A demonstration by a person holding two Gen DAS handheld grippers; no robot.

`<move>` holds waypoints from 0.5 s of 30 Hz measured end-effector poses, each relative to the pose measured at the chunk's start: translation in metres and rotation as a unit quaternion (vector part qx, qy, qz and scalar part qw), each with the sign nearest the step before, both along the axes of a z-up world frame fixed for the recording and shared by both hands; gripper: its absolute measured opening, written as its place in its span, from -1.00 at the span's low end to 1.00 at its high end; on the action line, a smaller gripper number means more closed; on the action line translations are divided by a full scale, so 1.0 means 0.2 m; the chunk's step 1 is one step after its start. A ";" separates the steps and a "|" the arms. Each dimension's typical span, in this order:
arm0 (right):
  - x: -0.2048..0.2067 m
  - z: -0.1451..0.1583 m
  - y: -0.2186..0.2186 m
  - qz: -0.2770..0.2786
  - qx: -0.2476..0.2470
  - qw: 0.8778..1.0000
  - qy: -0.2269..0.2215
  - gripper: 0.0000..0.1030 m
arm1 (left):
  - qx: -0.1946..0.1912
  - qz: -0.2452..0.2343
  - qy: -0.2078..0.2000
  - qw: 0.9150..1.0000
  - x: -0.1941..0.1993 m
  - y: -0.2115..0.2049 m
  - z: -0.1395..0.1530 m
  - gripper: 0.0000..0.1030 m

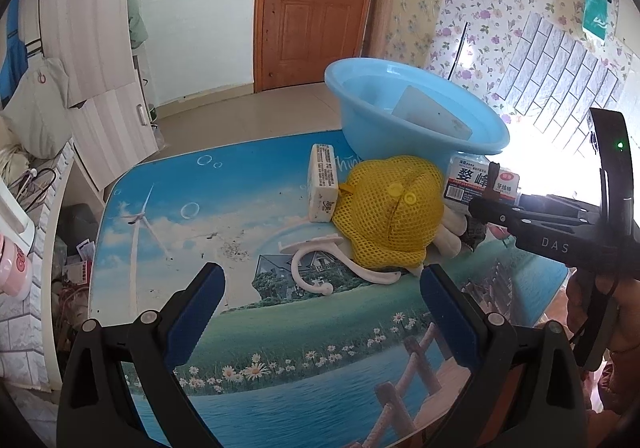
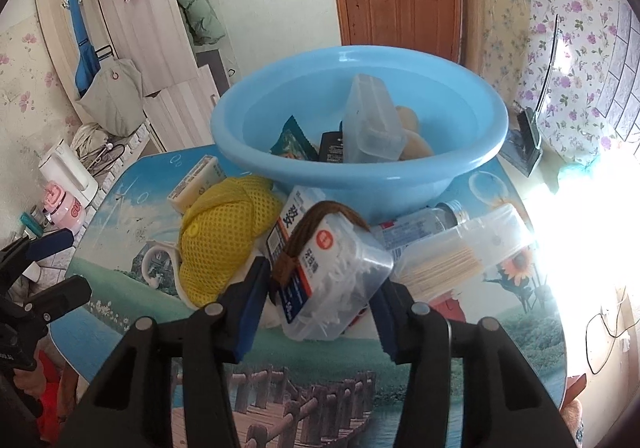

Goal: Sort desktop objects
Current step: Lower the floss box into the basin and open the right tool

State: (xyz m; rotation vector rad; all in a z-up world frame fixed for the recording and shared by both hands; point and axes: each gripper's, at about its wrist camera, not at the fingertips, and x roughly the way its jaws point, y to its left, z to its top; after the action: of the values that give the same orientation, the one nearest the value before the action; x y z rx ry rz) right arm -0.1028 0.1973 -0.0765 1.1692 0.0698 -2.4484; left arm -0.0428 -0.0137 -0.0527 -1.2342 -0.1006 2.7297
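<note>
A clear plastic box of floss picks (image 2: 332, 276), with a white label and red dot, sat tilted between two blue pads, a brown hair band (image 2: 310, 232) draped over its upper end. Left of it lay a yellow mesh pouch (image 2: 218, 244), touching a cream soap bar (image 2: 196, 184) standing on edge. A cream plastic hook (image 1: 320, 264) lay flat before the pouch. Right of the box lay a clear tub of toothpicks (image 2: 456, 252) and a small bottle (image 2: 416, 226) on its side. Behind stood a blue basin (image 2: 360, 172) holding a clear case (image 2: 370, 124), a green packet (image 2: 290, 140) and other small items.
</note>
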 end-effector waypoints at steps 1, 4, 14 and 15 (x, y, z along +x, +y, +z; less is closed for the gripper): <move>0.00 0.00 0.00 0.001 0.000 1.000 0.000 -0.09 | -0.001 -0.001 -0.001 1.000 0.00 0.00 0.00 0.91; 0.00 -0.01 0.01 0.000 -0.005 1.000 -0.003 -0.09 | -0.004 -0.002 -0.002 1.000 0.00 0.01 -0.01 0.91; 0.01 -0.01 0.01 0.013 -0.005 1.000 0.003 -0.28 | -0.002 0.001 -0.009 1.000 -0.02 0.00 -0.03 0.91; 0.02 -0.01 0.01 0.013 -0.005 1.000 0.004 -0.29 | -0.003 0.000 -0.009 1.000 -0.02 0.00 -0.03 0.91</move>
State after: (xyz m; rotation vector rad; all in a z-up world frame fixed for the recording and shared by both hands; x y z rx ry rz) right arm -0.0997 0.1996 -0.0784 1.1479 0.0750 -2.4288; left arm -0.0471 -0.0128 -0.0586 -1.2607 -0.0961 2.7211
